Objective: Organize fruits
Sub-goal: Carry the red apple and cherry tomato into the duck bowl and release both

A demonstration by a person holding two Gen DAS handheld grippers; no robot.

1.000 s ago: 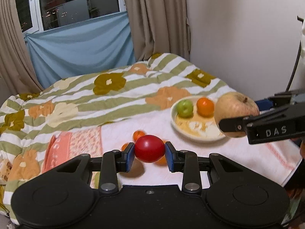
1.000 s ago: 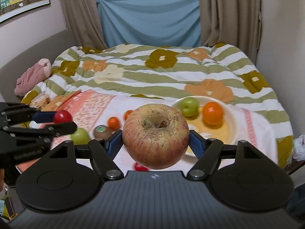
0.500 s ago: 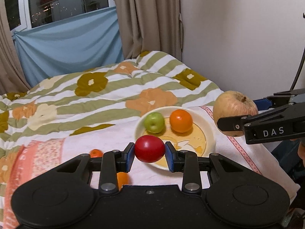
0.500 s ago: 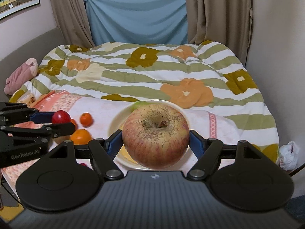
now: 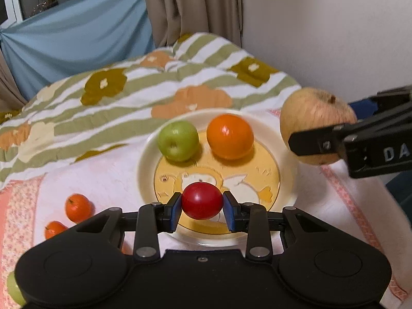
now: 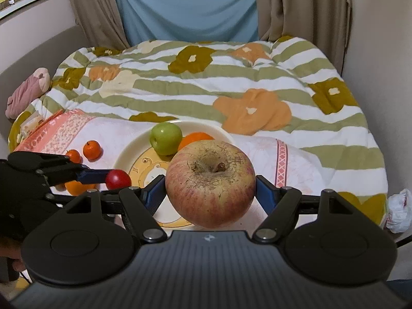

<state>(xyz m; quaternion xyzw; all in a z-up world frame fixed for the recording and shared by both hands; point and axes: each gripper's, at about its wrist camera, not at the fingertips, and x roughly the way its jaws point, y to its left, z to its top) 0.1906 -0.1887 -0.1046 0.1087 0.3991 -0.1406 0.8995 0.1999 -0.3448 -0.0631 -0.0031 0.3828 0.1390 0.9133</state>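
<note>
My left gripper (image 5: 202, 209) is shut on a small red fruit (image 5: 202, 200) and holds it over the near part of a cream plate (image 5: 146, 154). The plate holds a green apple (image 5: 178, 140) and an orange (image 5: 230, 136). My right gripper (image 6: 210, 191) is shut on a large pale-red apple (image 6: 210, 182), held above the plate's right side (image 6: 123, 154); this apple also shows in the left wrist view (image 5: 315, 118). The left gripper with the red fruit (image 6: 118, 179) shows at the left of the right wrist view.
Small oranges (image 5: 78, 207) (image 6: 91, 149) lie on the white-and-pink towel (image 5: 97, 170) left of the plate, with a larger orange (image 6: 77, 188) behind the left gripper. A striped floral quilt (image 6: 231, 82) covers the bed. A wall stands at the right; crumpled white paper (image 6: 400, 211) lies off the bed's right edge.
Both grippers have moved toward the plate with their fruit. The left gripper has swung right and forward, so the red fruit now hangs over the plate. The right gripper's apple is now lower and closer.
</note>
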